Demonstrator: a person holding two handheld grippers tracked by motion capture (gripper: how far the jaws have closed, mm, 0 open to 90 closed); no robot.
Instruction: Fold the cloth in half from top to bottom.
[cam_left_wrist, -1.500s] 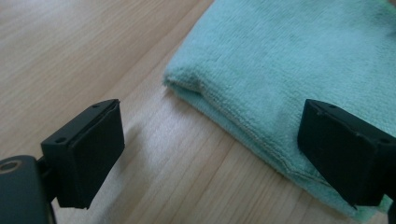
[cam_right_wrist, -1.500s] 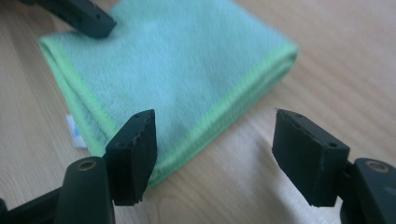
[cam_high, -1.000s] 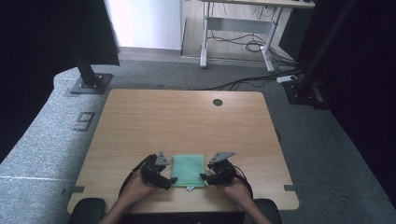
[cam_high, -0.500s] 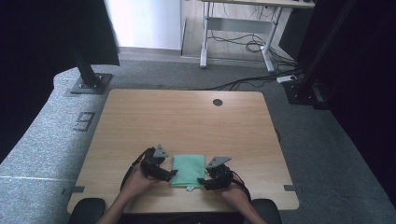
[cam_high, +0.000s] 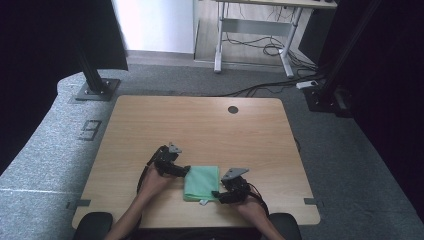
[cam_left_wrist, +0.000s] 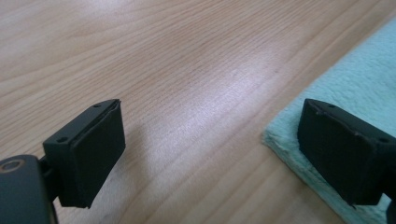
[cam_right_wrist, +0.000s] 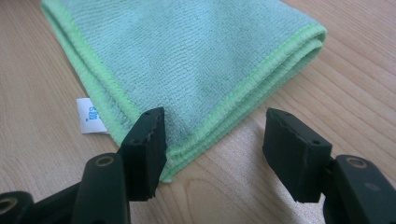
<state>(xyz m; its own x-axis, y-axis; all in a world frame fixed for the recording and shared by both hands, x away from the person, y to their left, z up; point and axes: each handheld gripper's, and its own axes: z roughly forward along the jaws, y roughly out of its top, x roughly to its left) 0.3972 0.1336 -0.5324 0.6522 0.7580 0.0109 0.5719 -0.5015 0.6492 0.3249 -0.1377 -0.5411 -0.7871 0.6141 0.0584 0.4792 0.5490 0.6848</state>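
A folded green cloth (cam_high: 202, 182) lies flat near the front edge of the wooden table (cam_high: 200, 125). My left gripper (cam_high: 184, 170) is at its far left corner, open; in the left gripper view (cam_left_wrist: 212, 149) one jaw hangs over the cloth's edge (cam_left_wrist: 355, 93) and the other over bare wood. My right gripper (cam_high: 216, 195) is at the near right corner, open; in the right gripper view (cam_right_wrist: 212, 140) the jaws straddle the corner of the cloth (cam_right_wrist: 196, 51). A white label (cam_right_wrist: 89, 115) sticks out from under the cloth's side.
A round cable hole (cam_high: 233, 109) sits near the table's far edge. Black stand bases (cam_high: 96, 90) rest on the grey floor at the back left and right. A desk frame (cam_high: 250, 35) and cables lie beyond.
Both grippers have shifted: the left one moved up and right onto the cloth's far left corner, the right one moved down toward the near right corner. The cloth has stayed flat.
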